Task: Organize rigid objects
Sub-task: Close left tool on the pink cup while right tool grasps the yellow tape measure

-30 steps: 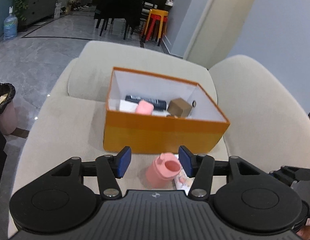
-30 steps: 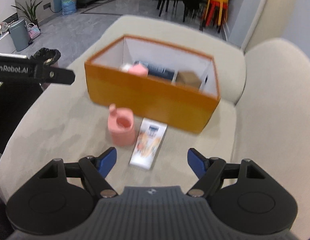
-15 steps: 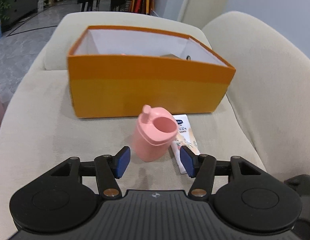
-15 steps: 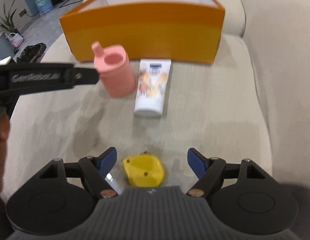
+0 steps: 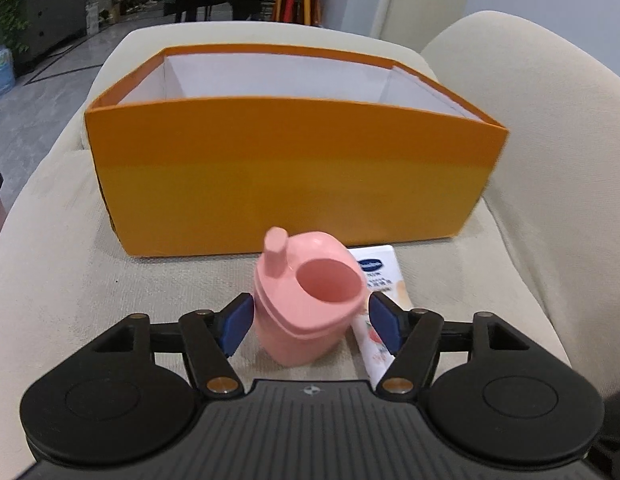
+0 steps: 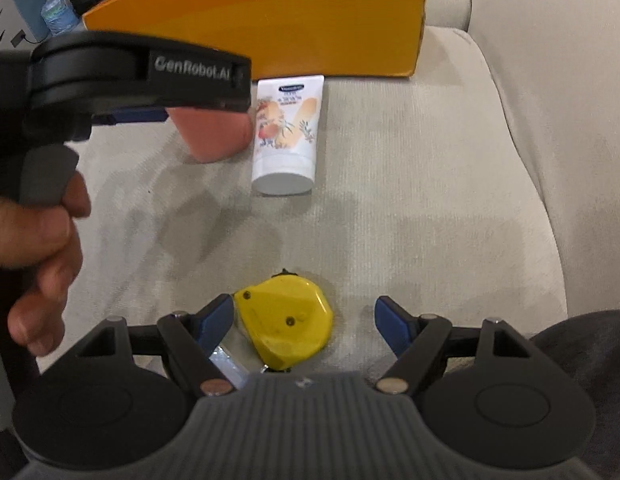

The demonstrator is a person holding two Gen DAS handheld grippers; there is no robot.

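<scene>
A pink spouted cup stands upright on the beige sofa seat in front of an orange box. My left gripper is open, its blue pads on either side of the cup, apart from it. The cup also shows in the right wrist view under the left gripper's body. A white lotion tube lies flat beside the cup. A yellow tape measure lies on the seat between the fingers of my open right gripper. The box's contents are hidden.
The sofa backrest rises to the right and an armrest lies behind the box. A hand holds the left gripper's handle. Floor, chairs and stools lie beyond.
Both grippers have lowered and moved forward. The left fingers now flank the pink cup. The right fingers now flank the yellow tape measure, which came into view.
</scene>
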